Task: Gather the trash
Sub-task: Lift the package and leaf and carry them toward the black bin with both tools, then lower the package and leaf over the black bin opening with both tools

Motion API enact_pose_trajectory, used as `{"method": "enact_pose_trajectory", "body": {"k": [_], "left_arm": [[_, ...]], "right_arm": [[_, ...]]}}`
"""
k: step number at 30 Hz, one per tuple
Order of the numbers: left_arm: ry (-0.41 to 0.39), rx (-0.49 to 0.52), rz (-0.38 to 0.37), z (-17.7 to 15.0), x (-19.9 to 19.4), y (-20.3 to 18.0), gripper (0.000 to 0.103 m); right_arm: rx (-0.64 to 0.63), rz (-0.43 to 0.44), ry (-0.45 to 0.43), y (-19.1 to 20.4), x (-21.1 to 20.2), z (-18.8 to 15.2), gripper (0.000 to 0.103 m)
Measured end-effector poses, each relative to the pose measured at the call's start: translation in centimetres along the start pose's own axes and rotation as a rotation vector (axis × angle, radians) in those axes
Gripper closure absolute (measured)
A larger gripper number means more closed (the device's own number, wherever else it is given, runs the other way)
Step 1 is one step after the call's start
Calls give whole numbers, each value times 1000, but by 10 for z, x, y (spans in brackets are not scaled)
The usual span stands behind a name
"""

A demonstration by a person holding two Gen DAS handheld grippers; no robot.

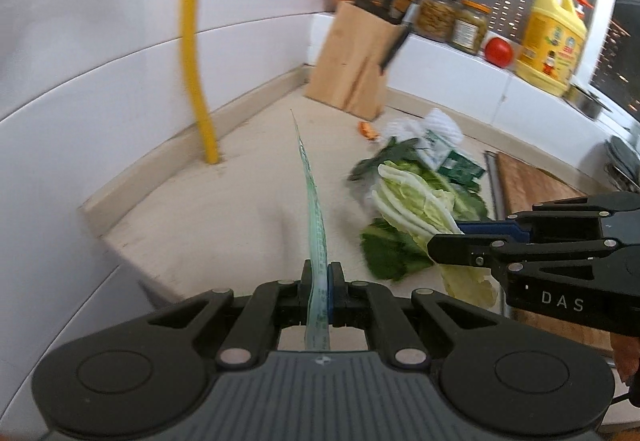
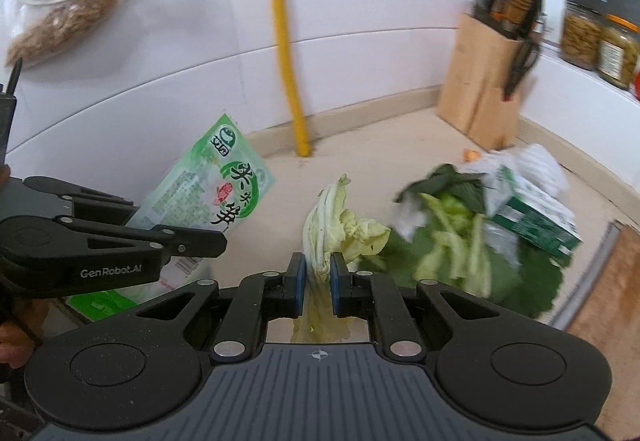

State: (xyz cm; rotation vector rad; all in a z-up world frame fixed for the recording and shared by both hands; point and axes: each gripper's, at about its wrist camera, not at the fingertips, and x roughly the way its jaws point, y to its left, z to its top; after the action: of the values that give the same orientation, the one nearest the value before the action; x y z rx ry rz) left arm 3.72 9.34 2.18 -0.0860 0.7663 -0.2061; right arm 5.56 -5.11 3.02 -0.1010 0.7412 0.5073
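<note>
— Cabbage first: where was it?

— A pale cabbage leaf (image 2: 325, 225) sat pinched between the blue pads of the right claw (image 2: 318, 281), which stood narrow around its stalk, the leaf's limp end hanging down behind the fingers. It was held above the tabletop (image 2: 360, 145), on the near side of the knife block (image 2: 486, 81).

— And the left claw?

— The left claw (image 1: 320, 281) was clamped tight on a green printed plastic wrapper (image 2: 208, 197). From its own camera the wrapper showed edge-on, a thin strip rising from between the pads; from the right camera its flat printed face was plain, well to the left of the knife block.

— What lay loose on the tabletop?

— A heap of green leaves (image 2: 460, 253) with crumpled white plastic and a green-and-white carton (image 2: 532, 213), just in front of the knife block. A small orange scrap (image 1: 368, 129) lay beside the block's foot. A wooden cutting board (image 1: 536, 185) was to the right of the heap.

— Anything behind?

— A yellow pipe (image 1: 192, 41) ran down the white wall to the left of the knife block; jars (image 1: 452, 19), a tomato (image 1: 499, 51) and a yellow jug (image 1: 554, 41) stood on a ledge to its right.
</note>
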Motion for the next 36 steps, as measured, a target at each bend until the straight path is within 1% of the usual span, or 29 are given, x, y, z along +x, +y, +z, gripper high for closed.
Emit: {"method": "enact_pose_trajectory", "body": {"k": [11, 19, 27, 36], "left_arm": [[-15, -136, 121, -28, -26, 47, 102], [-25, -238, 202, -52, -48, 76, 102], [-41, -298, 257, -71, -66, 95, 102], [-46, -336, 300, -87, -77, 103, 102]], "right_arm": [[-117, 137, 25, 59, 27, 13, 86], [-183, 222, 58, 96, 48, 16, 86], [-234, 276, 80, 125, 58, 15, 86], [-271, 314, 95, 145, 61, 10, 86]]}}
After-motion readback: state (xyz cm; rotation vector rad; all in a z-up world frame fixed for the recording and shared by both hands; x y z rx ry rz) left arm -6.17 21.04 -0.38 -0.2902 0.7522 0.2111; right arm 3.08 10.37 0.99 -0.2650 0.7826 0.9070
